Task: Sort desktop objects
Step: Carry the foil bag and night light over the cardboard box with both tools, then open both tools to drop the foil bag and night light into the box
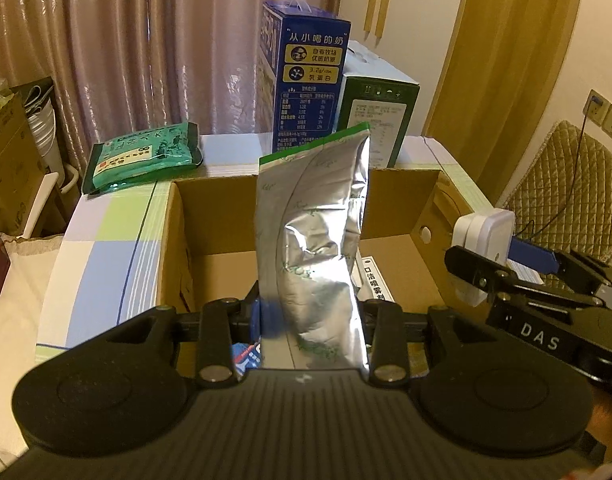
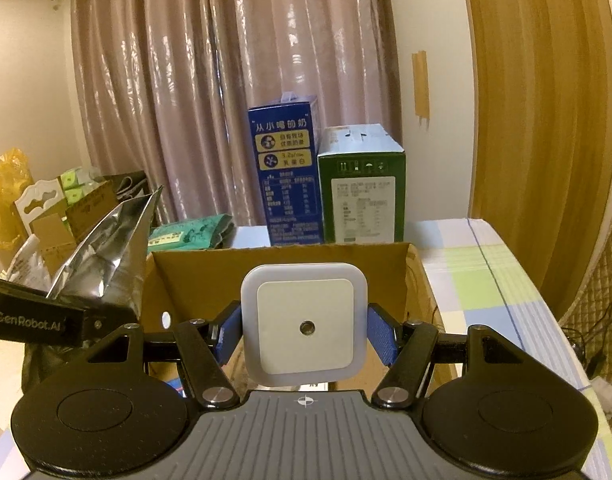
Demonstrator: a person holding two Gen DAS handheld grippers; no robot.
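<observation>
My left gripper [image 1: 309,316] is shut on a tall silver foil pouch [image 1: 317,248] with a green top edge, held upright over the open cardboard box [image 1: 425,208]. My right gripper [image 2: 304,332] is shut on a square white night light [image 2: 304,324], held above the same box [image 2: 186,276]. The right gripper with the night light [image 1: 485,232] shows at the right of the left wrist view. The pouch [image 2: 106,256] shows at the left of the right wrist view. A white labelled item [image 1: 375,280] lies inside the box.
A green packet [image 1: 146,158] lies on the checked table [image 1: 106,248] behind the box at left. A tall blue milk carton [image 1: 306,80] and a green carton [image 1: 377,116] stand behind the box. Curtains hang beyond. A quilted chair [image 1: 565,200] stands at right.
</observation>
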